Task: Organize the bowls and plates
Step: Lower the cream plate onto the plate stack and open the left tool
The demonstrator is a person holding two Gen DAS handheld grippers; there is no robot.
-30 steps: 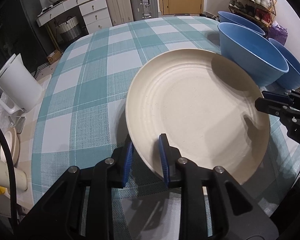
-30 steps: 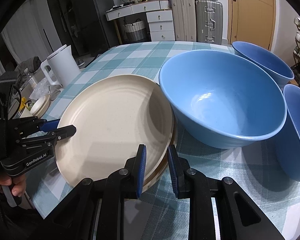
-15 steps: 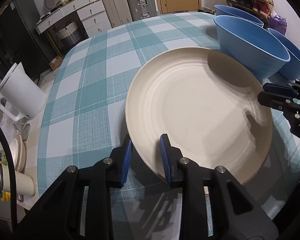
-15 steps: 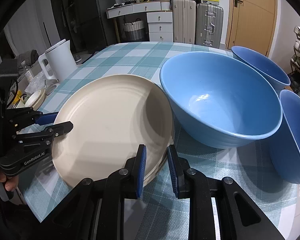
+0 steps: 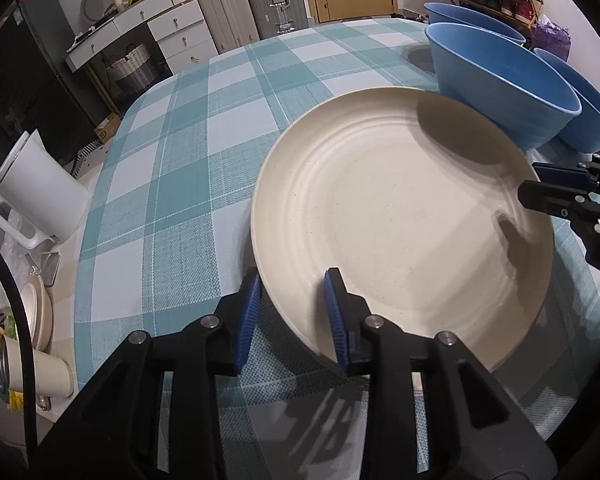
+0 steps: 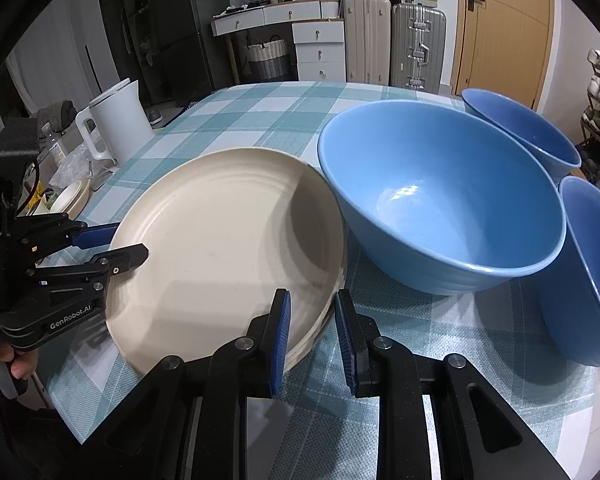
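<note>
Near the table's (image 5: 204,152) front edge, our round cream plate (image 5: 400,216) lies flat; left gripper (image 5: 292,312), just been opening, straddles its rim loosely; right gripper (image 6: 312,332) narrowly brackets the opposite rim, contact unclear.

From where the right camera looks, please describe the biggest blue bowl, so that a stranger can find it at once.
Start at the checked teal tablecloth and find the cream plate near its front edge. The blue bowl stands right beside that plate, on its right. Two other blue bowls sit further right, but only this one is next to the plate and shows its whole rim.
</note>
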